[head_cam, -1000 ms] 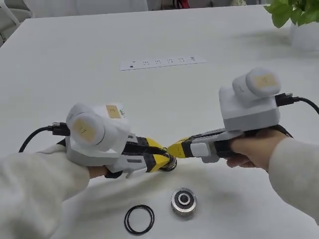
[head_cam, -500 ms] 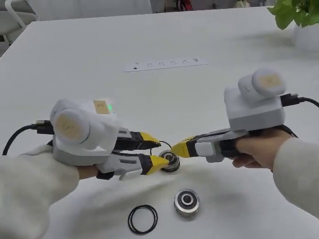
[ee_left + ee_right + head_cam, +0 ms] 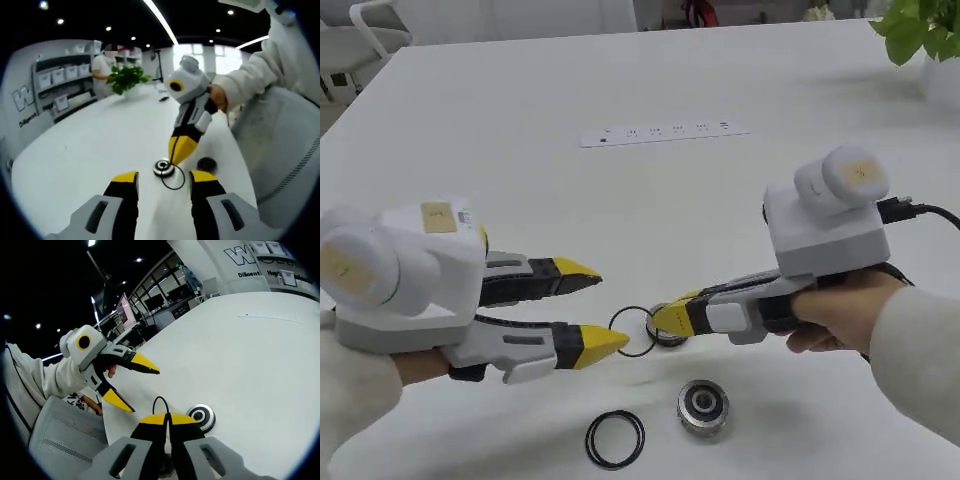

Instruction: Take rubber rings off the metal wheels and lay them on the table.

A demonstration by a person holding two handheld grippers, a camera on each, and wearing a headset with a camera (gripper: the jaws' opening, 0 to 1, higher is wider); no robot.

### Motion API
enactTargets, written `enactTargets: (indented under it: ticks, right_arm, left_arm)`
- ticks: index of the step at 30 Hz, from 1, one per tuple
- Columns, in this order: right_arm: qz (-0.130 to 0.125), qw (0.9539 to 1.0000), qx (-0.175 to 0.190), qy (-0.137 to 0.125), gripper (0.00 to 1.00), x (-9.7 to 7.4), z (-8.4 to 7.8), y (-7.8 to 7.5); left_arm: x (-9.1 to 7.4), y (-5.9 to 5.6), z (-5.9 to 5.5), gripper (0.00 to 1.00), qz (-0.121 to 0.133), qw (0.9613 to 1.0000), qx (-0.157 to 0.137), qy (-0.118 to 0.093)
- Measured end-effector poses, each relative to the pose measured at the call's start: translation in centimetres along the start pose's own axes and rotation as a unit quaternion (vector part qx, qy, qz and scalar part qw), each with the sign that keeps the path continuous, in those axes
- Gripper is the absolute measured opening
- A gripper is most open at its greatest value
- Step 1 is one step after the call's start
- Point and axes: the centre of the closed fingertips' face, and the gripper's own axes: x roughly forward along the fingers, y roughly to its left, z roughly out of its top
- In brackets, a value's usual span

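Rubber, thin and black: the ring (image 3: 613,332) hangs as a loose loop from the tip of my right gripper (image 3: 665,320). Those jaws are pinched fully together on one short stretch of it. In the head view the tip reaches in from 3 o'clock, directly over the wheel (image 3: 670,335) on the table (image 3: 620,200). The loop droops toward 9 o'clock of that wheel. It looks clear of the metal, though I cannot tell whether its near edge touches.

My left gripper (image 3: 595,305) sits at 9 o'clock of the loop. Its jaws are spread wide with nothing between them, and its lower tip is just beside the ring.

Handling estimate:
- The ring is very light, soft and floppy. It will sag and swing, and may cling to the jaw pads on release.
- Grip should be on the band itself, across its thin section, as it is now.
- The wheel looks dense and smooth. It could roll or skid if nudged.

A second wheel (image 3: 703,405) lies at 5 o'clock of the first. A second ring (image 3: 588,440) lies flat at 7 o'clock. Bare table at 8 o'clock looks a fair place to lay this one.
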Motion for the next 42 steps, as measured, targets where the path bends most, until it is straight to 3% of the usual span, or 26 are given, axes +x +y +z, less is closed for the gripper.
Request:
enactTargets:
  ticks: [11,24,34,42]
  right_arm:
    - [0.032,0.9983,-0.008,0.049,0.0,1.4,-2.5,1.8]
    - [0.045,0.9947,-0.019,0.091,0.0,2.2,-4.8,2.6]
    - [0.04,0.9934,-0.036,0.102,0.0,2.3,-5.2,2.3]
    - [0.022,0.9942,-0.059,0.088,0.06,1.7,-4.3,1.4]
  left_arm:
    - [-1.9,-1.6,-3.0,0.44,0.008,0.9996,-0.017,0.022]
    - [-3.1,-3.4,-5.9,0.46,0.009,0.9982,-0.042,0.043]
    - [-3.4,-3.6,-6.4,0.46,0.015,0.9974,-0.053,0.046]
    - [-3.5,-3.3,-6.2,0.46,0.018,0.9974,-0.055,0.044]
